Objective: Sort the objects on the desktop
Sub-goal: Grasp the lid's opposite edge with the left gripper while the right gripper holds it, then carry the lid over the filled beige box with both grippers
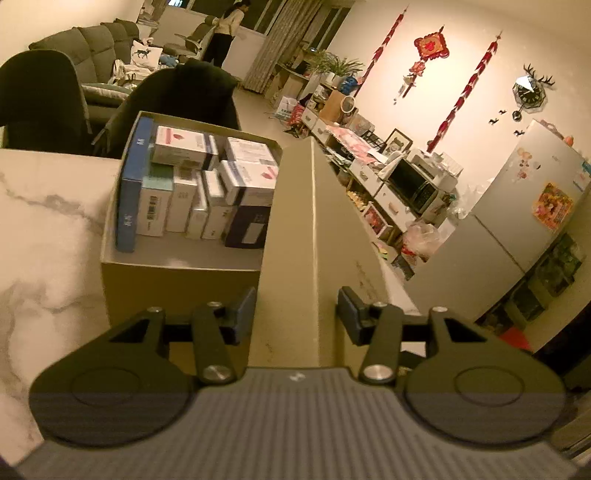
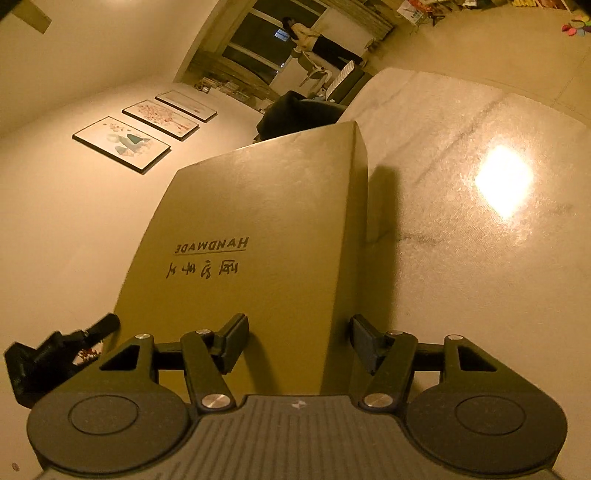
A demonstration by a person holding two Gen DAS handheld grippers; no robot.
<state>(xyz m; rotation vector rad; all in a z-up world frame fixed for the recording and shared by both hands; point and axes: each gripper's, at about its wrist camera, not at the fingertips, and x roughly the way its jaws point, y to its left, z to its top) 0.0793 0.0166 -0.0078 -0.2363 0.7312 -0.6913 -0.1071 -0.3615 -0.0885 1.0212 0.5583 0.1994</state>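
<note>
An open olive cardboard box (image 1: 177, 277) stands on the marble table (image 1: 48, 221), packed with several small cartons (image 1: 207, 184) set upright. Its olive lid (image 1: 295, 240) is raised on edge along the box's right side. My left gripper (image 1: 297, 314) is shut on the lid's near end, one pad on each face. In the right wrist view the lid (image 2: 258, 206) shows its printed top with the word HANDMADE. My right gripper (image 2: 297, 341) straddles its near rim, both pads against it. The box itself is hidden in that view.
Two dark chairs (image 1: 44, 96) stand behind the table, a sofa beyond them. A person (image 1: 225, 33) stands far off by the window. A cluttered sideboard (image 1: 388, 177) and a fridge (image 1: 517, 214) line the right wall. Bare marble (image 2: 480, 221) lies right of the lid.
</note>
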